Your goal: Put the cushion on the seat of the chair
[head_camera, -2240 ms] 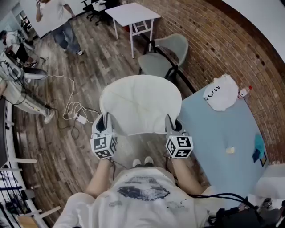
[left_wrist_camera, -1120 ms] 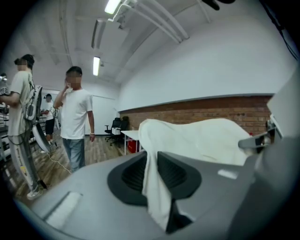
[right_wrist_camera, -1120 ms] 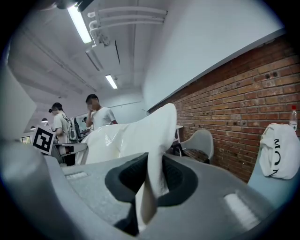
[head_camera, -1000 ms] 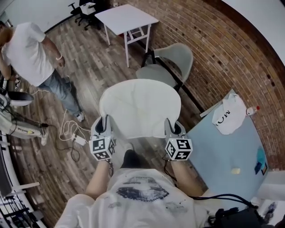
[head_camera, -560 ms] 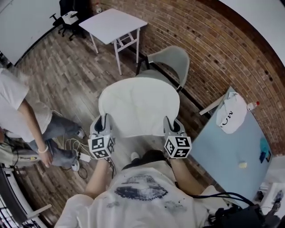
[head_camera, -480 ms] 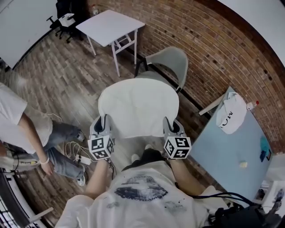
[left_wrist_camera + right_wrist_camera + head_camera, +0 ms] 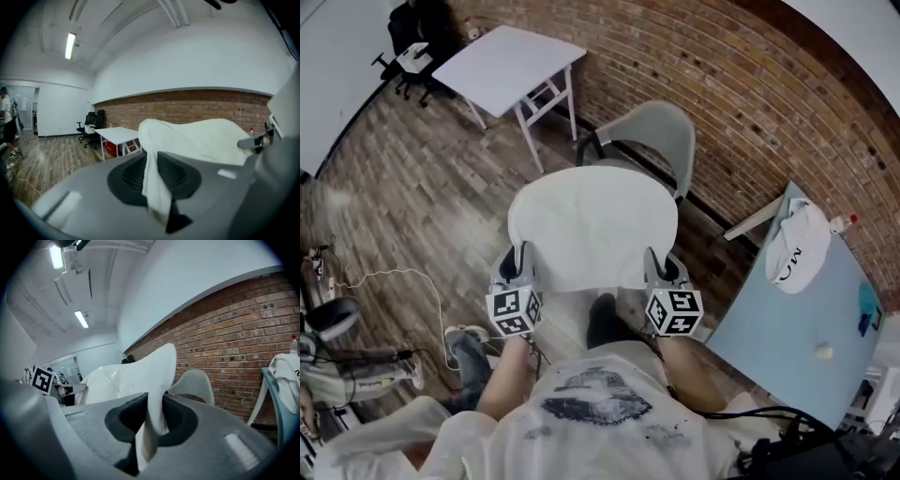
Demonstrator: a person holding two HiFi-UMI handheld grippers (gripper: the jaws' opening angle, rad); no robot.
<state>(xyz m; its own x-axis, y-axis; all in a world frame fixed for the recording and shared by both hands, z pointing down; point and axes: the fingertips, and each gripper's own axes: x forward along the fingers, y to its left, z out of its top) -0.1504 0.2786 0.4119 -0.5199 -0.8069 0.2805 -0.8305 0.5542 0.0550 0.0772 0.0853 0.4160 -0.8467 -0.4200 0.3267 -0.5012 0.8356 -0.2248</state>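
Note:
A white cushion (image 7: 592, 225) hangs in the air between both grippers, spread flat in front of the person. My left gripper (image 7: 522, 265) is shut on the cushion's near left edge, which runs between the black pads (image 7: 152, 180). My right gripper (image 7: 659, 267) is shut on its near right edge (image 7: 152, 420). The grey chair (image 7: 656, 131) stands just beyond the cushion against the brick wall; its backrest (image 7: 194, 383) shows, and the cushion hides most of its seat.
A white folding table (image 7: 508, 66) stands left of the chair. A light blue table (image 7: 797, 328) with a white cap (image 7: 799, 248) and a bottle (image 7: 841, 223) is at the right. Cables (image 7: 403, 281) and equipment (image 7: 347, 366) lie on the wood floor at left. Black office chairs (image 7: 408, 37) far back.
The person has walked towards the chair carrying the cushion; the chair and white table now lie closer ahead. The bystander at left has passed out of view. Both grips are unchanged.

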